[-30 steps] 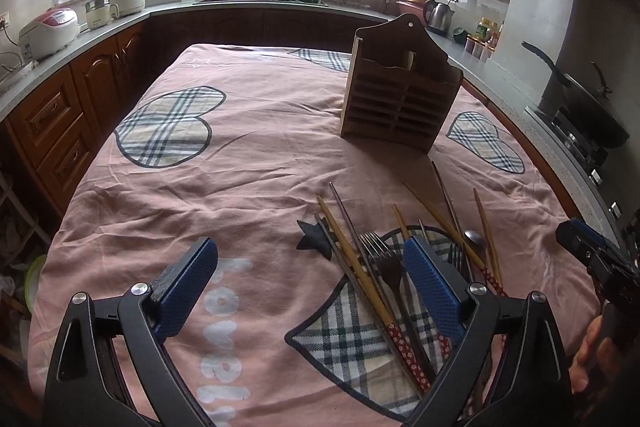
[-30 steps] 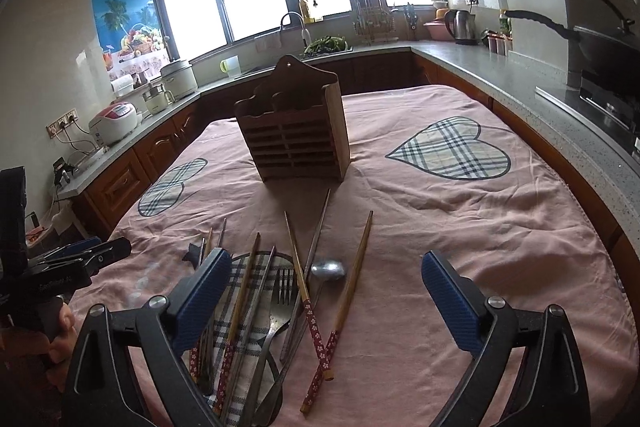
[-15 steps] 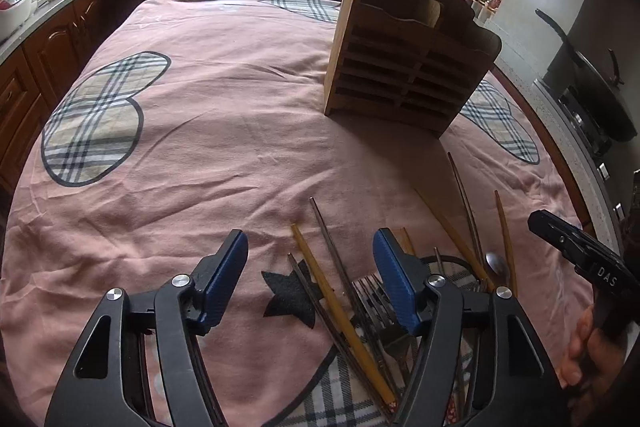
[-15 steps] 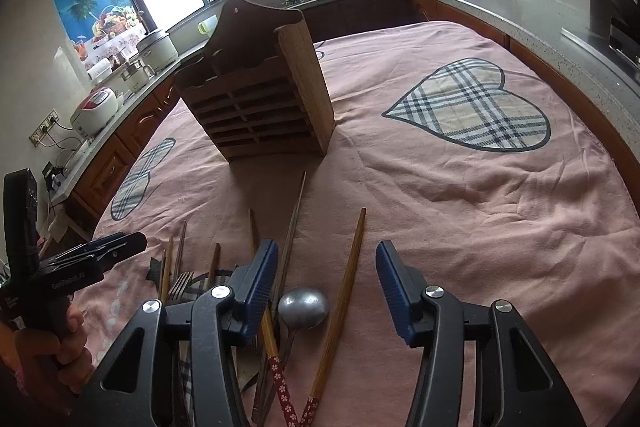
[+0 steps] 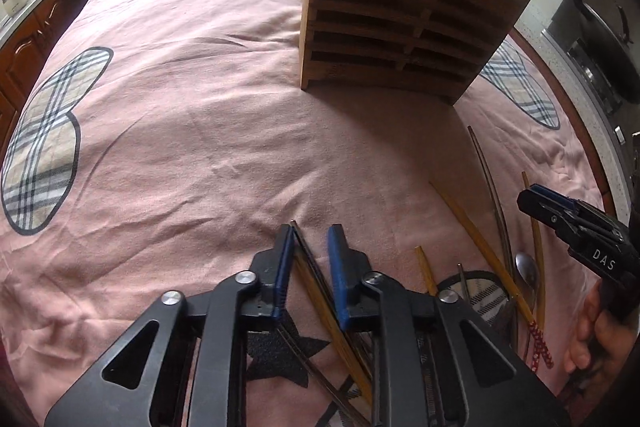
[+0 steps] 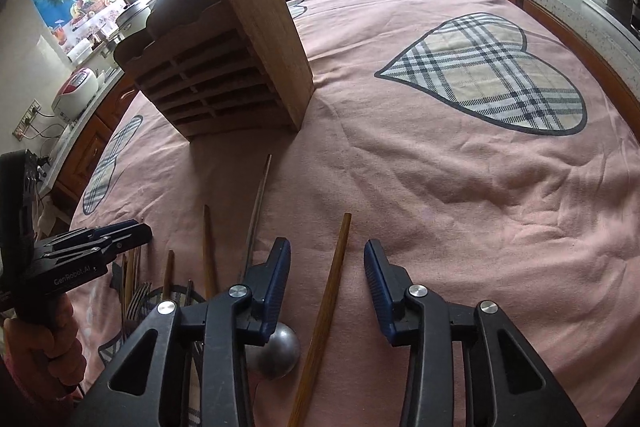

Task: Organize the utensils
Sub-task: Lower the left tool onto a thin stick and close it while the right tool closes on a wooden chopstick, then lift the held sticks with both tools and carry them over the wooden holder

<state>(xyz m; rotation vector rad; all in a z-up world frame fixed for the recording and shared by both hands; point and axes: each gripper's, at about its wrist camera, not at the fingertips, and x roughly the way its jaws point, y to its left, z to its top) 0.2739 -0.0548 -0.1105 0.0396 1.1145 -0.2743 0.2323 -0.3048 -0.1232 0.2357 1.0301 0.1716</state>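
Both tools drop closer to utensils. Left tool [image 5: 308,239] jaws have just been closing around chopsticks [image 5: 310,267]; right tool [image 6: 327,259] narrowing astride chopstick [image 6: 332,275].

Left wrist view: low and close over the cloth [image 5: 200,131], angled steeply down past its own fingers, rack [image 5: 400,27] ahead. Right wrist view: same pitch, close, from the rack's [image 6: 224,83] other side. Shared: rack, utensil pile [image 5: 500,267], each other's gripper at frame edge.

One wooden holder [image 5: 404,27], one spoon [image 6: 274,351]
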